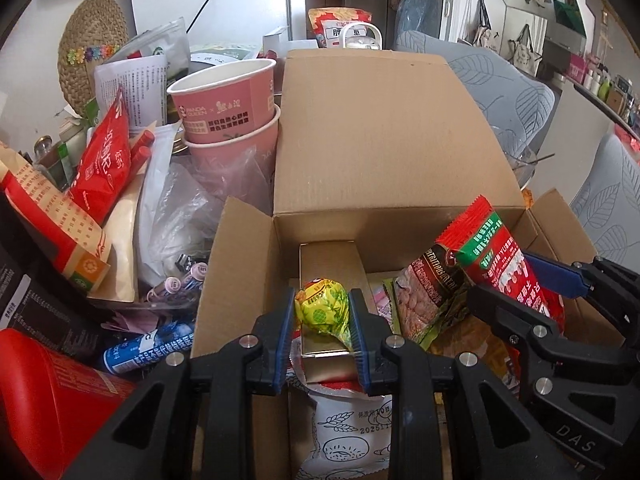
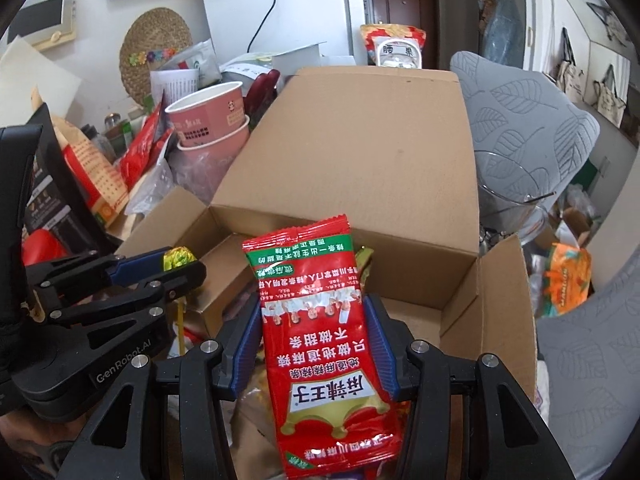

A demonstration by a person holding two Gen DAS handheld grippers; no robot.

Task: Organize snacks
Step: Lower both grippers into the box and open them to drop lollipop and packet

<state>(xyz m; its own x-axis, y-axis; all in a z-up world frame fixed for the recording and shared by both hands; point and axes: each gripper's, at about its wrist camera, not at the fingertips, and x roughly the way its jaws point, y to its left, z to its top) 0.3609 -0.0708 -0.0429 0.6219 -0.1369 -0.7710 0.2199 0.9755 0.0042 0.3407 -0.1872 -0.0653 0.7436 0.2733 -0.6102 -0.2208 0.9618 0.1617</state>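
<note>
Over the open cardboard box (image 2: 360, 152) my right gripper (image 2: 316, 344) clamps the red snack packet (image 2: 324, 340), long axis pointing toward the far wall, while my left gripper (image 1: 322, 332), nearer the left edge, pinches the yellow-green candy (image 1: 322, 304).

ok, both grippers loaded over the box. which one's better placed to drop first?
Probably the left gripper: its lollipop sits low over the open cardboard box. The right gripper holds the red packet standing upright, higher.
</note>
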